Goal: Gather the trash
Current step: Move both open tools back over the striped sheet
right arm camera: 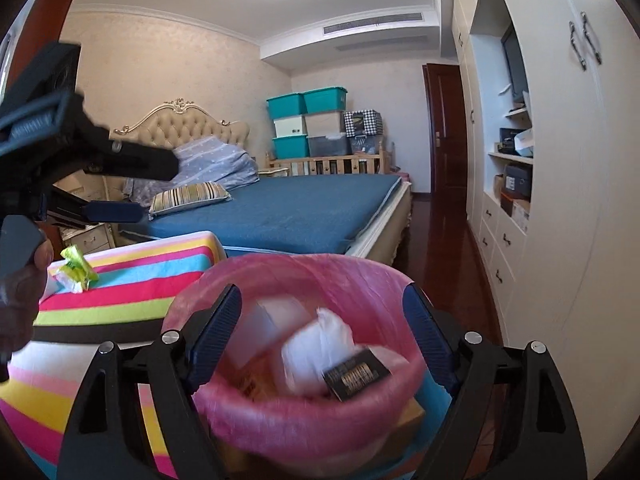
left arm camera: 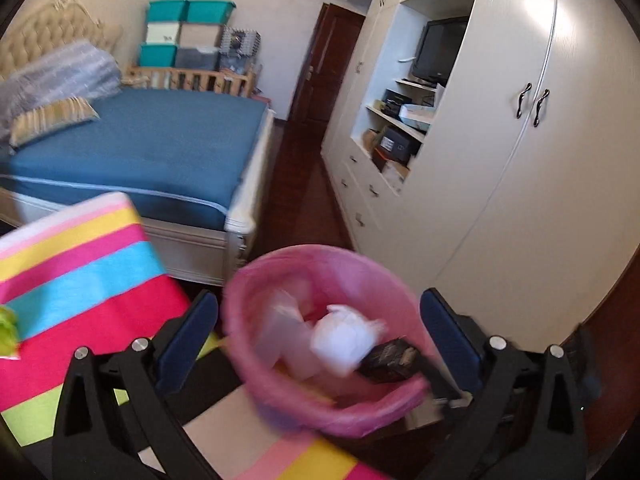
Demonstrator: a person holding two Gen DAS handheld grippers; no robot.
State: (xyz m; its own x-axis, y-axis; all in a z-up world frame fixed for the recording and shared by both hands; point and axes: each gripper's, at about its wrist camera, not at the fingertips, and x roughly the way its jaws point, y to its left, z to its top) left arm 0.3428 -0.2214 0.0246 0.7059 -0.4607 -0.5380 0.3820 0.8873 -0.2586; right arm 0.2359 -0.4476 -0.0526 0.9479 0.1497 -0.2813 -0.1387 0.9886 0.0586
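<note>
— So, where do we stand? Both sets of tongs are spread wide: our right gripper (right arm camera: 322,332) hangs over the pink-lined bin (right arm camera: 240,432) pinching nothing, and our left gripper (left arm camera: 318,338) is spread and empty too.

— And the dark packet (right arm camera: 356,374) lies in the bin beside a white wad (right arm camera: 316,344), clear of the pads.

— What's left, then?

— We count 1 piece: the green wrapper (right arm camera: 76,268) on the striped cloth (right arm camera: 152,280), to the left of the bin. Our left tongs are nearer, so we'd judge that hand should fetch it.

— Its long axis?

— Too crumpled to tell.
</note>
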